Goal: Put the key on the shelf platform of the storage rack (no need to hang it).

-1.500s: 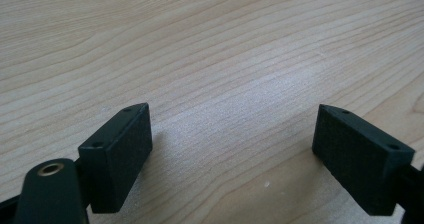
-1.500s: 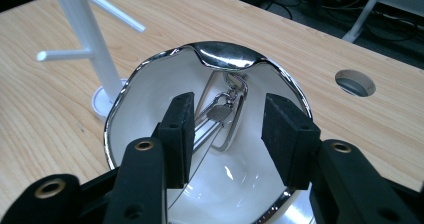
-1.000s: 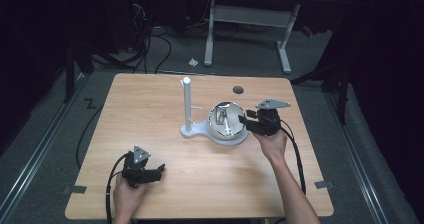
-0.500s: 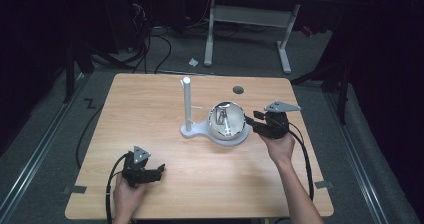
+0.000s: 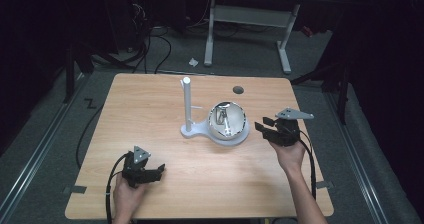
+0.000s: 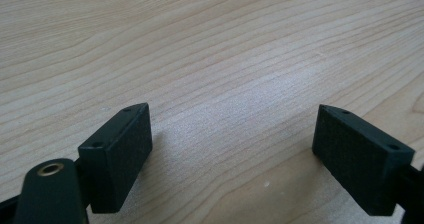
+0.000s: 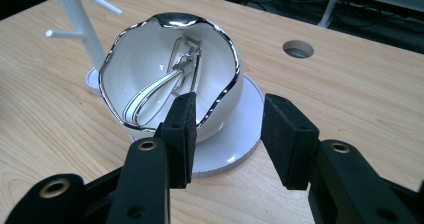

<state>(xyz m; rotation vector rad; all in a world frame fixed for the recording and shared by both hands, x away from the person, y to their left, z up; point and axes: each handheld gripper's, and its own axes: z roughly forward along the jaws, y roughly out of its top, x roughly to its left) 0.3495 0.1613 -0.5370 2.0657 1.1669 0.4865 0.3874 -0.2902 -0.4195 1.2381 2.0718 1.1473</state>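
Change since earlier frames: right gripper (image 5: 262, 123) has drawn back from the white bowl with wavy silver rim (image 5: 228, 120) toward the table's right edge; one second ago it was at the bowl's rim, now it stands apart from it. Left gripper (image 5: 159, 171), bowl and stand are unmoved.
Right gripper: held in the right hand (image 5: 289, 153); jaws parted with nothing between them, pointing left at the bowl.
Left gripper: held in the left hand (image 5: 126, 194) near the table's front left; jaws spread wide and empty over bare wood in the left gripper view.
Bowl: rests tilted on the round white base plate (image 7: 235, 143), its mouth turned up and toward the right gripper.
Contents: silver looped metal piece with a clasp (image 7: 165, 86) lies inside the bowl; in the right gripper view its long axis runs from lower left up to the clasp at upper right.
Stand: slim white upright post with side pegs (image 5: 186, 104) rises just left of the bowl.
Support: light wooden table with a round hole (image 5: 150, 104).
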